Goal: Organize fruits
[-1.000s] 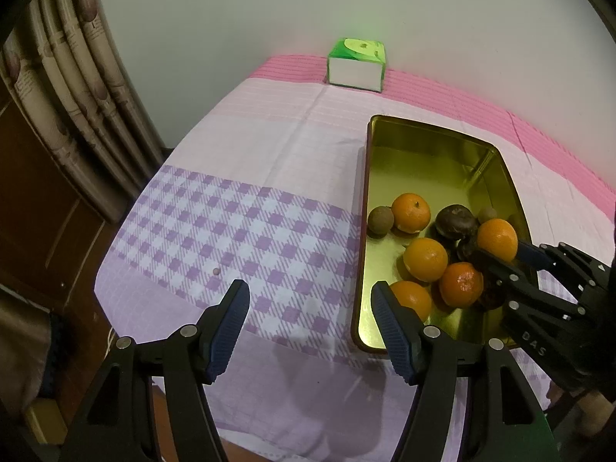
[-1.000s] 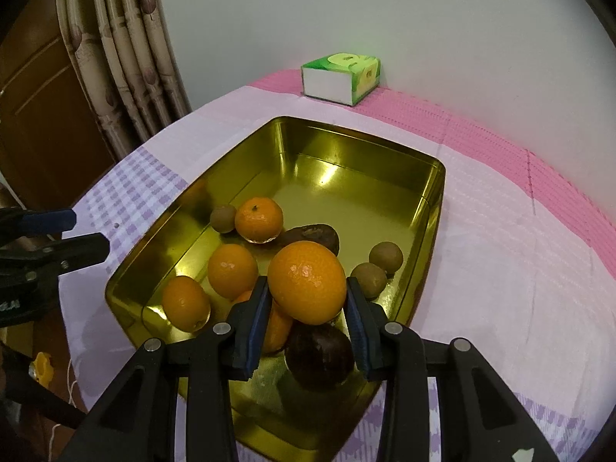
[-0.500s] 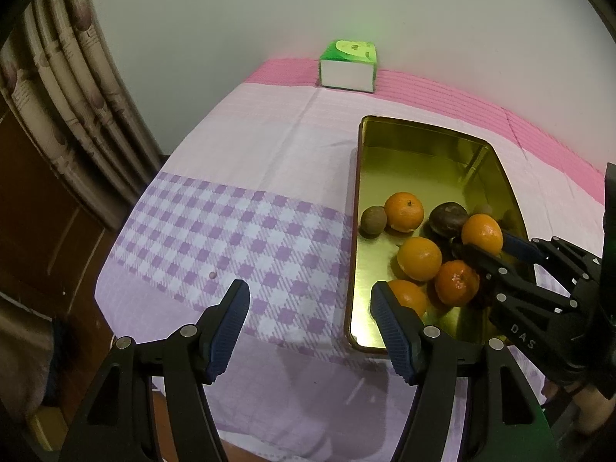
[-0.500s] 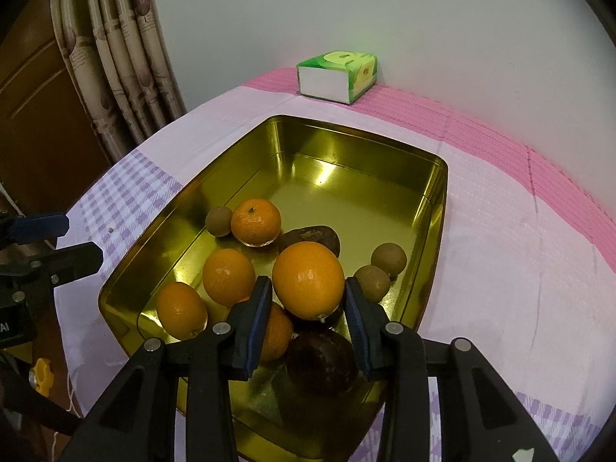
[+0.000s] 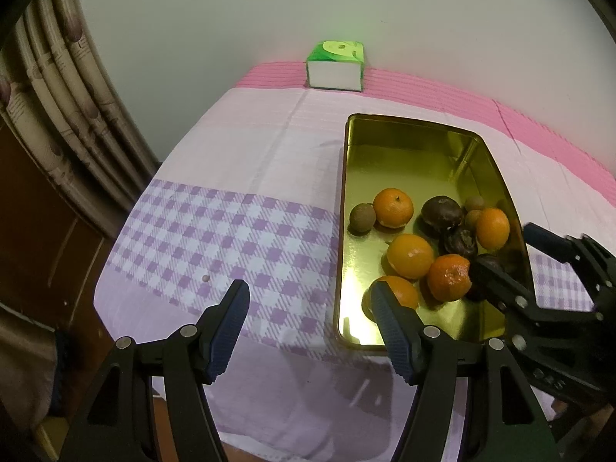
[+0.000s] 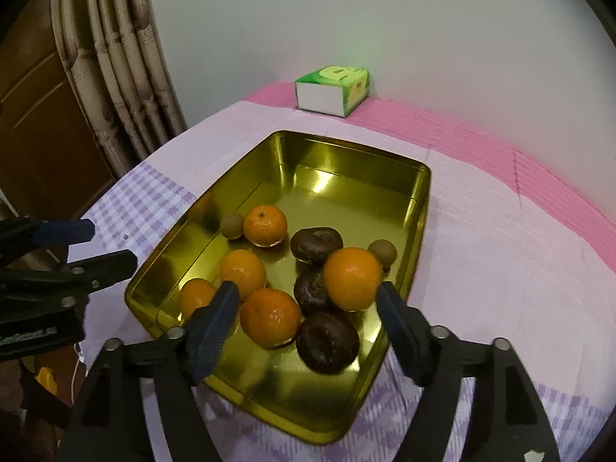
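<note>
A gold metal tray (image 6: pixel 419 192) (image 5: pixel 385 123) sits on the pink and purple checked cloth. It holds several oranges, dark brown fruits and small brown fruits. My right gripper (image 6: pixel 308 312) is open over the tray's near end. The orange (image 6: pixel 352 277) it held rests on the dark fruits (image 6: pixel 327 340), free of both fingers. That orange also shows in the left wrist view (image 5: pixel 492 229). My left gripper (image 5: pixel 308 315) is open and empty over the checked cloth, just left of the tray's near corner.
A green and white tissue box (image 5: pixel 335 64) (image 6: pixel 333 90) stands at the back by the wall. A curtain (image 5: pixel 50 88) and a wooden door hang to the left. The table edge is near my left gripper.
My right gripper has opened and let go of the orange, which now lies on the dark fruits in the tray. The left gripper has hardly moved.
</note>
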Tool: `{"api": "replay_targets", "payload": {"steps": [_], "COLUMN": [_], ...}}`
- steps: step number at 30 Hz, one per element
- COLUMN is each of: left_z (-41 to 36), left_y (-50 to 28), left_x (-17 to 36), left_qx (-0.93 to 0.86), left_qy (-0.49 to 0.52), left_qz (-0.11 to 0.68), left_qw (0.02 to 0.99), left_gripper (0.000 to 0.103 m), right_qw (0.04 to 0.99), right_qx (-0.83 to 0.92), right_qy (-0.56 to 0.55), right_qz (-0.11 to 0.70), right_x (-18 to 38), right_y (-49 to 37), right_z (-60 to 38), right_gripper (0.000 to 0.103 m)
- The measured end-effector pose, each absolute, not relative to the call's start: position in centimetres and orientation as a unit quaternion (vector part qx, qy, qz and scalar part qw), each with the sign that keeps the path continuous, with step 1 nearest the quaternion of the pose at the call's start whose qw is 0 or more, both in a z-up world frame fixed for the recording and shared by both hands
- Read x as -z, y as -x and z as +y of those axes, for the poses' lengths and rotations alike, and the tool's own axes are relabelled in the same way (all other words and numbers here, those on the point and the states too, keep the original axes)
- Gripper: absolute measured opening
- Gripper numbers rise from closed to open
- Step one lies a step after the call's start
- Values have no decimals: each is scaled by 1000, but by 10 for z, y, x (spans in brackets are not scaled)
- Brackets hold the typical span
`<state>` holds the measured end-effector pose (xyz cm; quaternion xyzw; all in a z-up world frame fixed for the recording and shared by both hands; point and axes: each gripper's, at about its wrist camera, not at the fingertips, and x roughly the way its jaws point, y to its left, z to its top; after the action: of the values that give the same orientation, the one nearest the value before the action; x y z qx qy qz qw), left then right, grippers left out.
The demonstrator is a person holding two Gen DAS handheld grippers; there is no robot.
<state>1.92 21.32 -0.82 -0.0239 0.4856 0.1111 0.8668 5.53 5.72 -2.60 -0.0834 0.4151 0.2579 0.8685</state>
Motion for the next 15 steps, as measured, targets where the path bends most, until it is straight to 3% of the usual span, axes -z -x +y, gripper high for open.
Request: {"api": "replay_targets", "payload": {"steps": [7,15], "left_z": [207,200], "left_y": [-19,-17], "left_x": [9,9], "left_qx": [-106,-102], "left_qy": [15,4], "left_qz": [487,489], "left_qw": [867,867], "left_gripper": [66,66], "right_qw": [872,872], "right_qx": [-233,-225], "right_qy": [75,90], "right_qz": [423,426], "right_x": [23,27], "right_y": [-37,-26], "right_z": [45,47], "right_gripper": [93,98]}}
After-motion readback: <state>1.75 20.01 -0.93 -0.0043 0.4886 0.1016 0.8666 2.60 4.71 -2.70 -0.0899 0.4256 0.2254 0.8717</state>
